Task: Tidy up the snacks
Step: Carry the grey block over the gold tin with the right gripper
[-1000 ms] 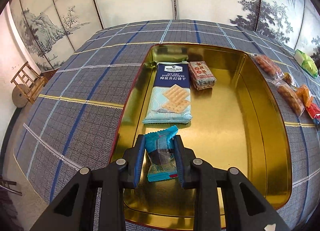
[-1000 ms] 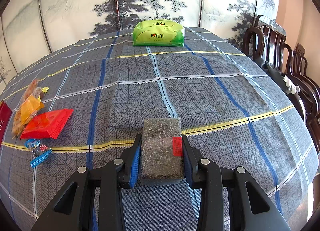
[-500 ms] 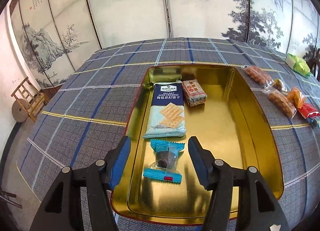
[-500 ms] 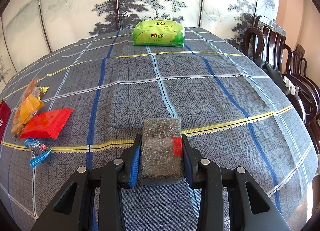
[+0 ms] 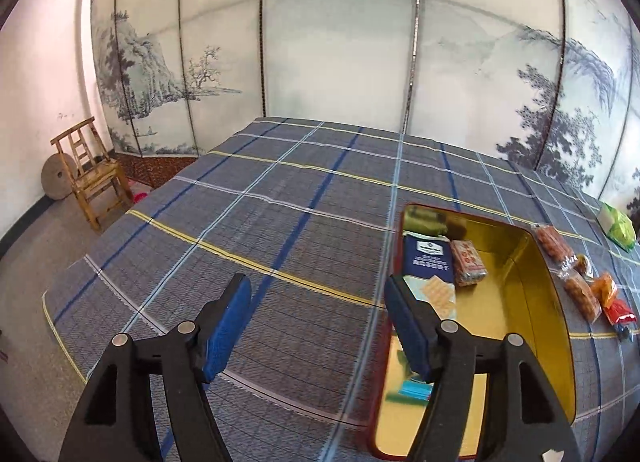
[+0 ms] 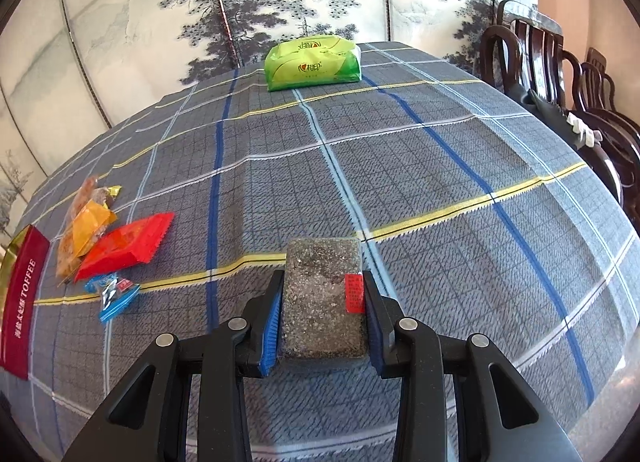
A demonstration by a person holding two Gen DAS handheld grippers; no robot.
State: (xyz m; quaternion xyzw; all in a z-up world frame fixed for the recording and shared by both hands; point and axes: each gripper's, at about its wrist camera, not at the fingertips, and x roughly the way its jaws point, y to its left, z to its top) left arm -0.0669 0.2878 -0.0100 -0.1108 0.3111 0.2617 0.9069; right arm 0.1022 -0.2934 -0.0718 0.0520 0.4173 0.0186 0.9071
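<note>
Candy in a blue wrapper (image 5: 414, 390) lies on the floor of the gold tin (image 5: 558, 326), near its close end, mostly hidden behind the right finger (image 5: 408, 326) of the left gripper (image 5: 316, 316) and blurred. The left gripper's jaws have just been opening and stand wide apart with nothing between them, only checked tablecloth (image 5: 280, 230) showing through the gap; the candy sits off to the right of that gap, released. Further along the tin, the cracker pack (image 5: 428, 258) lies lengthwise against the left wall, and a small red-patterned packet (image 5: 468, 262) lies just beside it. Beyond the tin's right wall a row of orange and red snack bags (image 5: 576, 286) rests on the cloth, with a green pack (image 5: 618, 226) further off.

Over on the other side, the right gripper (image 6: 322, 304) is clenched on a dark speckled bar (image 6: 320, 302) with a red label, both blue pads pressed to its long sides, the bar's far end poking out past the fingertips. To its left, well apart, lie a blue candy (image 6: 114, 294), a red packet (image 6: 128, 246), orange bags (image 6: 86, 226) and the tin's red toffee lid (image 6: 22, 302). The green pack (image 6: 314, 62) sits at the far edge of the table.
</note>
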